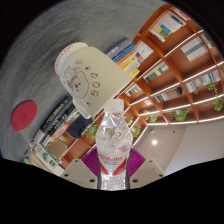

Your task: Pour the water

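Shelves (175, 60) full of books fill the far side, and the whole room looks tipped over, so the claw (114, 172) is turned hard on its side. The grey surface (40, 50) carries a cream cup (84, 72) with a red disc (24, 113) well apart from it. Smaller still, the water bottle (115, 140) is pinched between both pink pads (96, 163), its white cap (115, 104) just beside the cup's rim. I think the pour is under way. Tip slowly and keep the bottle mouth over the cup opening. Room is open all around the cup.
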Motion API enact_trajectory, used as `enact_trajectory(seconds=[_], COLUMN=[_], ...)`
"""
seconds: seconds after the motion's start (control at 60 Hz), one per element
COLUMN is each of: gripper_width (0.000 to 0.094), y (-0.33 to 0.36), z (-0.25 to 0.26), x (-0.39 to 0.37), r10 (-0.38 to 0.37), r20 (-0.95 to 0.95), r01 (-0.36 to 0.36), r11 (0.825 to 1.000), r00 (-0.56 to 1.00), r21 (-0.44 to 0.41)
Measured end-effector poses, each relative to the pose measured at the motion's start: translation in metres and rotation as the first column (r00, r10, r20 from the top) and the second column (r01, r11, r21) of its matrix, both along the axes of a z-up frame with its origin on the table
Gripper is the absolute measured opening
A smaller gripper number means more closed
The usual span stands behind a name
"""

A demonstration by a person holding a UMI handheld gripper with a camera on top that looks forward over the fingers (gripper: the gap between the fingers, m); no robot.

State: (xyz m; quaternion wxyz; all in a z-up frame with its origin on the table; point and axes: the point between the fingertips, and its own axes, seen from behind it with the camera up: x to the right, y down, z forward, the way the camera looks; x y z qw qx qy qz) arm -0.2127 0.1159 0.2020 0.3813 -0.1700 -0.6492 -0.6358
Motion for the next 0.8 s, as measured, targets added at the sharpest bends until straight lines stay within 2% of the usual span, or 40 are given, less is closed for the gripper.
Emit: enact_trajectory(seconds=[0.117, 0.217, 0.317, 0.367, 0.433, 0.45, 0.517, 0.583, 0.617, 0.683, 0.7, 0.733, 0.8], gripper_width=[0.0347, 0.0346, 0.0347, 0.0347, 0.0348, 0.0349, 0.0349, 0.0371, 0.0370, 0.0371, 0.0369, 0.0370, 0.0370], y=[-0.004, -0.009, -0.011, -0.011, -0.010, -0.013, -0.009, -0.012, -0.008, -0.007, -0.008, -0.006, -0.002], z=[0.006, 0.014, 0.011, 0.007, 0.007, 0.001, 0.004, -0.006, -0.010, -0.018, -0.028, -0.033, -0.044], x=[0.005, 0.017, 0.042, 0.055, 0.066, 0.060, 0.072, 0.062, 0.080, 0.095, 0.068, 0.079, 0.086], r10=[-0.007, -0.021, -0.111, -0.181, -0.247, -0.258, -0.310, -0.386, -0.430, -0.488, -0.497, -0.516, -0.538], r20=[-0.092, -0.303, -0.634, -0.771, -0.894, -0.913, -0.948, -0.908, -0.868, -0.786, -0.766, -0.738, -0.703], r01=[0.006, 0.000, -0.027, -0.081, -0.178, -0.192, -0.315, -0.422, -0.479, -0.545, -0.550, -0.570, -0.591], r11=[1.000, 0.998, 0.979, 0.954, 0.927, 0.925, 0.895, 0.859, 0.834, 0.804, 0.804, 0.792, 0.780], r00=[0.996, 0.953, 0.765, 0.611, 0.375, 0.316, 0.072, -0.162, -0.249, -0.378, -0.409, -0.434, -0.465], r21=[-0.011, -0.068, -0.204, -0.288, -0.331, -0.328, -0.317, -0.290, -0.276, -0.237, -0.227, -0.218, -0.207])
